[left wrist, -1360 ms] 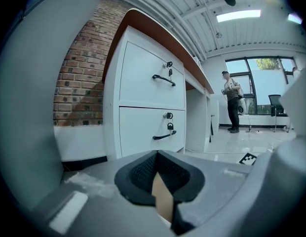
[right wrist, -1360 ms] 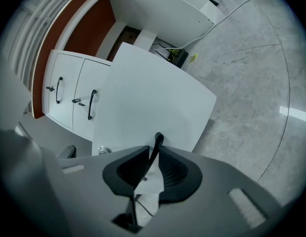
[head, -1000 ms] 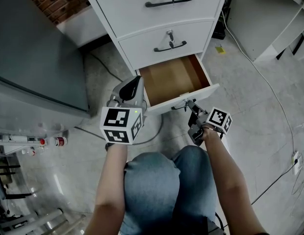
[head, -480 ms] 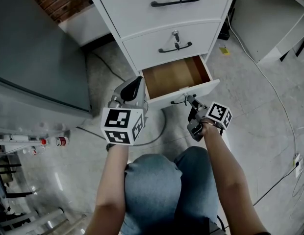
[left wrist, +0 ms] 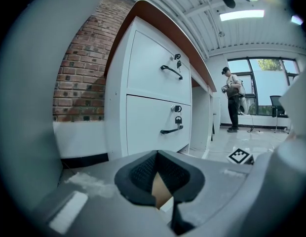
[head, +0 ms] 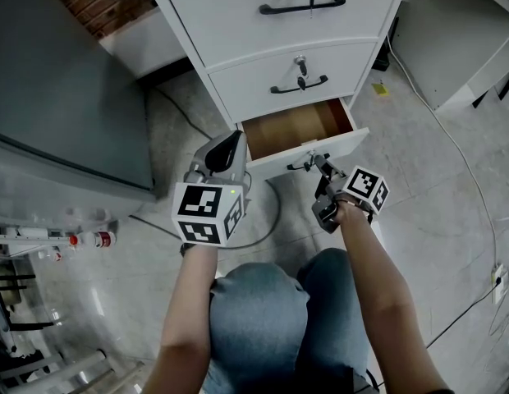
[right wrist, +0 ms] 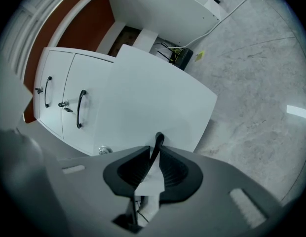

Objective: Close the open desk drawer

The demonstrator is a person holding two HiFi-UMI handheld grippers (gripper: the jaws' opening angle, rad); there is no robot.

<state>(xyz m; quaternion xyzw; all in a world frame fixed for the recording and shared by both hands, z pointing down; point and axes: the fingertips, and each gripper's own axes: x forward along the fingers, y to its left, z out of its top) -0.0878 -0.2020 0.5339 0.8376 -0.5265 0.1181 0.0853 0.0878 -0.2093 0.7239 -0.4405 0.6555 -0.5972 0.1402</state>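
Bottom white desk drawer (head: 308, 148) with a bare brown wooden floor juts partly out of the white cabinet (head: 230, 15), not yet closed, with the right gripper (head: 318, 165) pinching its thin black handle (right wrist: 157, 144) between its jaws, and the left gripper (head: 228, 144) beside it, jaws nearly together on nothing.

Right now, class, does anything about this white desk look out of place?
The bottom drawer stands partly pulled out, brown inside showing, while the middle drawer and top drawer sit shut. Nothing else stands out.
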